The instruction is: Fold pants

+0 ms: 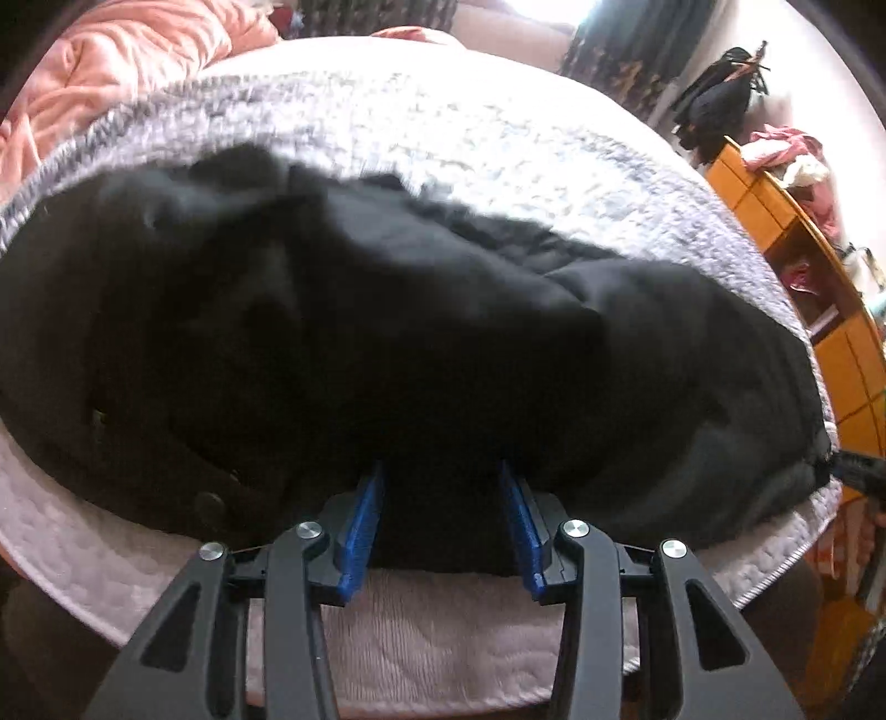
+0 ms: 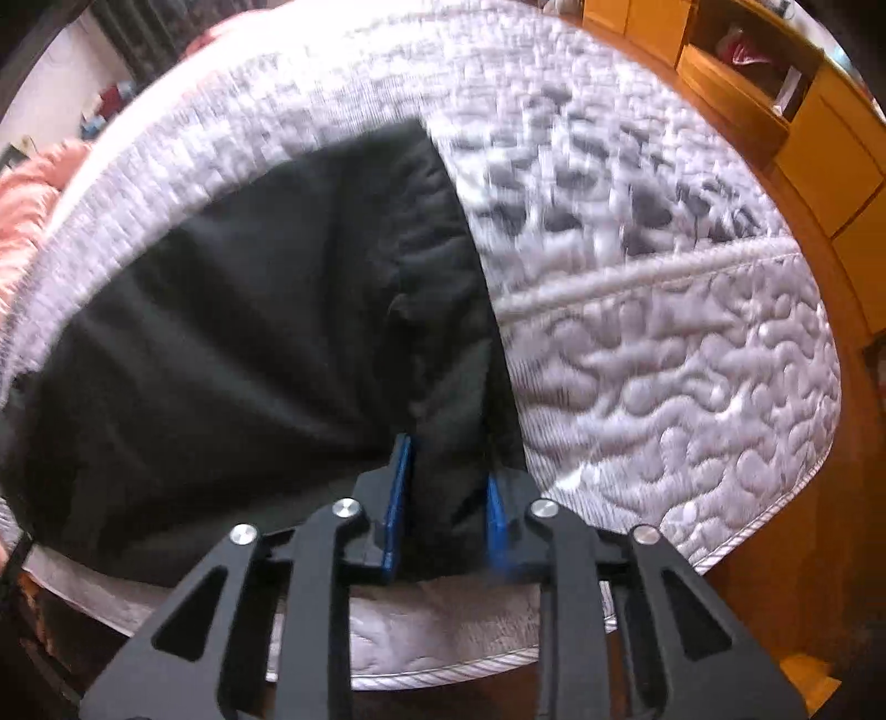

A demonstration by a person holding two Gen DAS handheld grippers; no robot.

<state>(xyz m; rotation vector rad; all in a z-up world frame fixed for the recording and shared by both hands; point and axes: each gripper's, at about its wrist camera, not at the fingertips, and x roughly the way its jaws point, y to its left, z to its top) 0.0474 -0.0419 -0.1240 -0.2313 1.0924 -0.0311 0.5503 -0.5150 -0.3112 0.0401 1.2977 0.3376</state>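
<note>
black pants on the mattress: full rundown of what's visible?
The black pants are matte, soft-looking fabric, lying rumpled in a broad heap across the quilted white mattress, not yet neatly folded. A round dark button shows near the front edge in the left wrist view. The left tongs and right tongs each have cloth between their blue pads at the near edge. A gathered, wrinkled edge runs along the pants' right side in the right wrist view.

Setting: home bedroom. Quilted white mattress [image 2: 664,360] fills centre of both views; pink duvet [image 1: 111,72] bunched upper left; orange wooden shelving [image 1: 775,221] holding clothes at right edge; dark curtains [image 1: 626,50] top.
</note>
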